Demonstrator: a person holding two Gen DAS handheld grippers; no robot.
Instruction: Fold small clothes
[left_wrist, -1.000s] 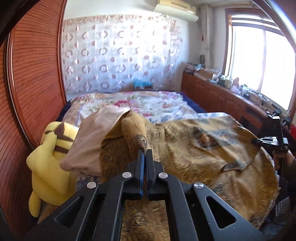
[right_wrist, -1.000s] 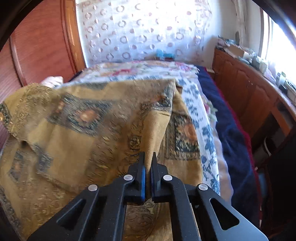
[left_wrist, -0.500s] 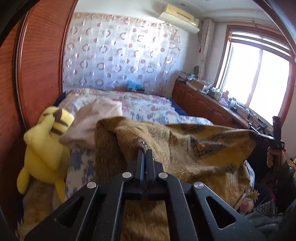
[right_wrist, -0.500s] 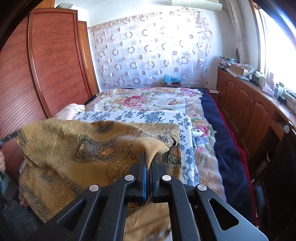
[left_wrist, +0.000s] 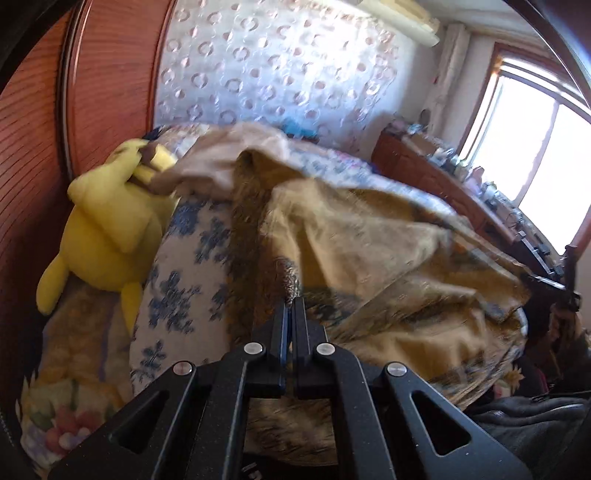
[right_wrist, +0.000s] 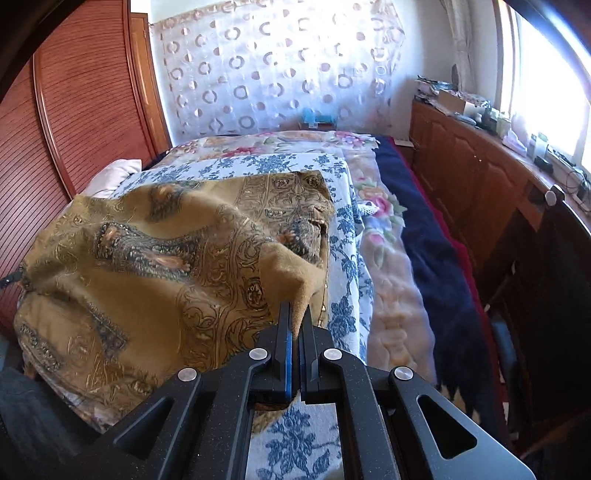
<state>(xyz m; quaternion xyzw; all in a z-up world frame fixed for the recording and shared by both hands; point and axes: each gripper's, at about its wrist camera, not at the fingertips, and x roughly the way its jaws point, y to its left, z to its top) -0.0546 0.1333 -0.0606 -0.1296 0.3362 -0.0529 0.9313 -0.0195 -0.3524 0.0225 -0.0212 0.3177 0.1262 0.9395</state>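
Observation:
A mustard-gold patterned cloth (right_wrist: 155, 266) lies spread and partly lifted over the blue-flowered white sheet (right_wrist: 343, 254) on the bed. My right gripper (right_wrist: 295, 314) is shut on one plain-backed corner of the cloth, raised above the sheet. My left gripper (left_wrist: 291, 306) is shut on another edge of the same cloth (left_wrist: 369, 258), which bunches up ahead of it. The right gripper (left_wrist: 557, 288) and the hand that holds it show at the far right of the left wrist view. The left wrist view is blurred.
A yellow plush toy (left_wrist: 107, 229) leans against the red-brown wardrobe (left_wrist: 33, 147) at the bed's left. A beige garment (left_wrist: 218, 162) lies beyond the cloth. A wooden sideboard (right_wrist: 480, 173) with clutter runs under the window. A dark blue blanket (right_wrist: 424, 258) covers the bed's right side.
Both grippers have pulled back toward the near end of the bed with the cloth, which now lies lower and more spread. The left view has rolled and swung toward the plush toy.

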